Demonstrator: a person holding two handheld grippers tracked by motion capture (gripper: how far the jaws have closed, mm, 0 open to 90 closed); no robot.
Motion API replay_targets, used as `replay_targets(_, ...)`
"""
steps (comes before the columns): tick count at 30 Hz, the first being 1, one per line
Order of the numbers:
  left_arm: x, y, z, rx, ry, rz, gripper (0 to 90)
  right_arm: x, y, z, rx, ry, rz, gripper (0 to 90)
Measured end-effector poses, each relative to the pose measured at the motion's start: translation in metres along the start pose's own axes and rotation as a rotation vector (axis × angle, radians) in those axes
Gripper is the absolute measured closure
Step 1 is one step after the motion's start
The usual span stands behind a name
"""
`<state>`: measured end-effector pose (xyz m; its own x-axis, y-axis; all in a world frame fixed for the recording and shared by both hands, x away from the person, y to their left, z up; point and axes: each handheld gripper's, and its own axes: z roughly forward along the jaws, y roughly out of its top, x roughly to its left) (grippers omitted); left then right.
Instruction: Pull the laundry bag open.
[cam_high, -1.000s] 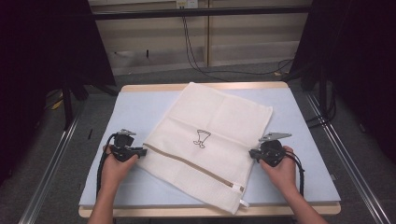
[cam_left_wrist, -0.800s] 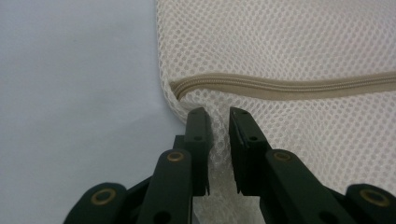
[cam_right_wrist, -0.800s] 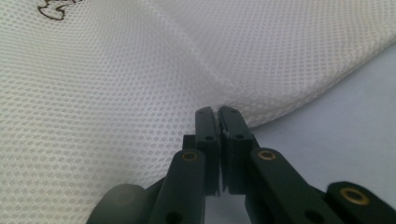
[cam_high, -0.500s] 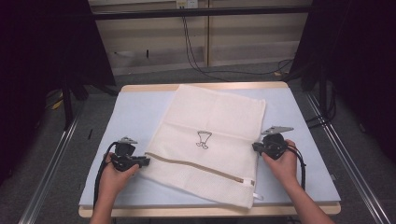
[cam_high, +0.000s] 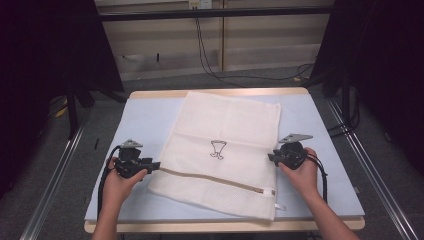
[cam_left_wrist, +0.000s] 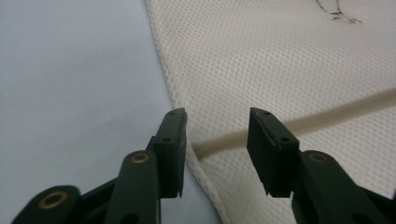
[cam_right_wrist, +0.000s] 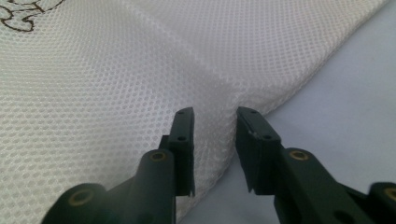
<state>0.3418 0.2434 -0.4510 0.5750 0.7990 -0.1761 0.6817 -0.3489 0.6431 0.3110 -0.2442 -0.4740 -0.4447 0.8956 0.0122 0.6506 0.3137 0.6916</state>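
A cream mesh laundry bag (cam_high: 225, 150) lies flat across the middle of the high view, slightly askew, its far edge near the top of the table and its near corner toward the lower right of the frame. A tan zipper band (cam_high: 210, 176) runs across its near part from left to lower right, ending at a small pull tab (cam_high: 270, 191), and a small dark printed figure (cam_high: 218, 149) sits near the bag's centre. The bag rests on a pale blue table cover (cam_high: 145, 120) with a wooden table edge (cam_high: 220, 226) showing along the bottom. At the bag's left edge, lower left of the frame, the left gripper (cam_high: 156, 165) is held in a hand (cam_high: 120, 182); in the left gripper view its jaws stand well apart, holding nothing, straddling the bag's edge where the zipper band (cam_left_wrist: 299, 122) meets it, mesh (cam_left_wrist: 280, 60) beyond. At the bag's right edge, the right gripper (cam_high: 270, 157) is held by the other hand (cam_high: 302, 175); in the right gripper view its jaws are parted by a narrower gap, with the mesh edge (cam_right_wrist: 219, 126) between them, not visibly clamped. A black cable (cam_high: 102, 187) trails from the left gripper. Dark floor and cables (cam_high: 210, 55) lie past the table at the top of the frame.
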Motion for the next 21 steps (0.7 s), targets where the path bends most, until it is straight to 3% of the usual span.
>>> replay_targets(1, 0.003, 0.005, 0.009, 0.011, 0.038, 0.015, 52.2, 0.002, -0.001, -0.003, -0.011, 0.0, 0.006, 62.4)
replay_targets(3, 0.003, 0.007, 0.014, 0.016, 0.027, 0.002, 49.1, 0.003, -0.002, -0.006, -0.013, 0.005, 0.016, 62.0)
replay_targets(4, 0.005, 0.01, 0.024, 0.021, 0.046, -0.001, 46.7, 0.004, -0.005, -0.01, -0.023, 0.016, 0.026, 60.4)
replay_targets(6, 0.007, 0.011, 0.029, 0.028, 0.052, 0.008, 42.7, 0.006, -0.007, -0.013, -0.018, 0.018, 0.03, 59.6)
replay_targets(7, 0.008, 0.013, 0.033, 0.035, 0.09, 0.006, 42.7, 0.007, -0.009, -0.015, -0.02, 0.023, 0.029, 59.3)
replay_targets(8, 0.009, 0.014, 0.034, 0.033, 0.102, 0.001, 40.7, 0.011, -0.013, -0.019, -0.008, 0.042, 0.032, 58.8)
replay_targets(9, 0.01, 0.016, 0.036, 0.032, 0.089, -0.006, 40.7, 0.011, -0.013, -0.019, -0.008, 0.042, 0.032, 58.8)
replay_targets(10, 0.012, 0.018, 0.039, 0.007, 0.05, -0.05, 41.0, 0.014, -0.019, -0.022, 0.008, 0.05, 0.042, 57.6)
replay_targets(13, 0.01, 0.02, 0.042, 0.023, 0.038, -0.067, 48.2, 0.019, -0.024, -0.022, 0.023, 0.096, 0.056, 57.0)
replay_targets(14, 0.009, 0.021, 0.043, 0.021, 0.012, -0.074, 54.8, 0.021, -0.026, -0.022, 0.029, 0.088, 0.044, 58.0)
replay_targets(15, 0.007, 0.022, 0.044, 0.031, 0.02, -0.059, 55.5, 0.022, -0.027, -0.022, 0.031, 0.078, 0.034, 60.2)
replay_targets(16, 0.004, 0.022, 0.044, 0.036, 0.054, -0.029, 59.0, 0.022, -0.027, -0.023, 0.039, 0.073, 0.04, 66.5)
replay_targets(17, 0.004, 0.022, 0.044, 0.036, 0.054, -0.029, 66.5, 0.021, -0.026, -0.023, 0.037, 0.086, 0.038, 71.0)
replay_targets(18, 0.003, 0.023, 0.044, 0.047, 0.044, -0.029, 66.5, 0.021, -0.026, -0.023, 0.037, 0.086, 0.038, 71.0)
replay_targets(20, 0.001, 0.022, 0.042, 0.071, 0.008, -0.038, 79.1, 0.018, -0.025, -0.02, 0.031, 0.108, 0.049, 85.5)
replay_targets(21, -0.001, 0.022, 0.039, 0.092, -0.009, -0.036, 80.6, 0.017, -0.024, -0.019, 0.029, 0.102, 0.05, 86.3)
